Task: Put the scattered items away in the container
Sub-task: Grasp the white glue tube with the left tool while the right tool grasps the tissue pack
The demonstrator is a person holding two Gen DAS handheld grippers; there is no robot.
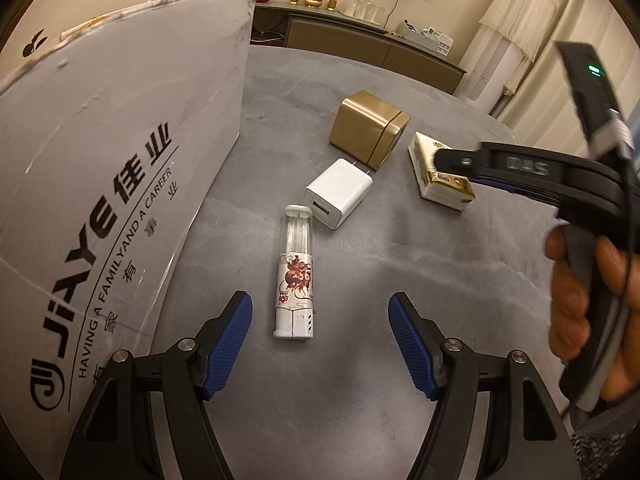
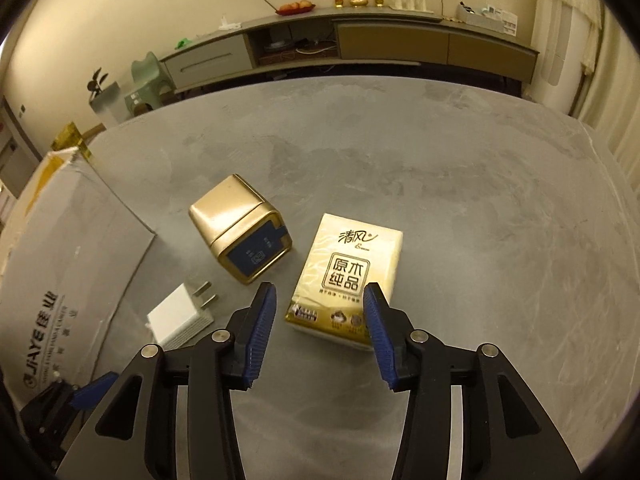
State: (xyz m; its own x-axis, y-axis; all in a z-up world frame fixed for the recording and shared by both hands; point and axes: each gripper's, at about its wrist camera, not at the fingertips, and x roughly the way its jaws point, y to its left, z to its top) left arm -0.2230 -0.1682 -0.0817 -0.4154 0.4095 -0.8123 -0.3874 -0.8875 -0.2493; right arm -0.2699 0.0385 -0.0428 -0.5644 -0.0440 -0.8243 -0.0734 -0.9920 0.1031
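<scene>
My left gripper is spread wide and empty, hovering low over the grey stone-look table, the white cylindrical tube with red print and clear cap lying flat between and just ahead of its blue pads. White square USB wall charger lies touching the tube's clear end, prongs toward the gold metal tin with rounded corners. Large white cardboard box printed JIAYE stands just left of them. My right gripper is also released, holding nothing, jaws straddling the near end of the yellow tissue packet with Chinese lettering; can't tell if the pads touch it. Packet lies flat beside the tin, apart from it. My hand grips the right handle
</scene>
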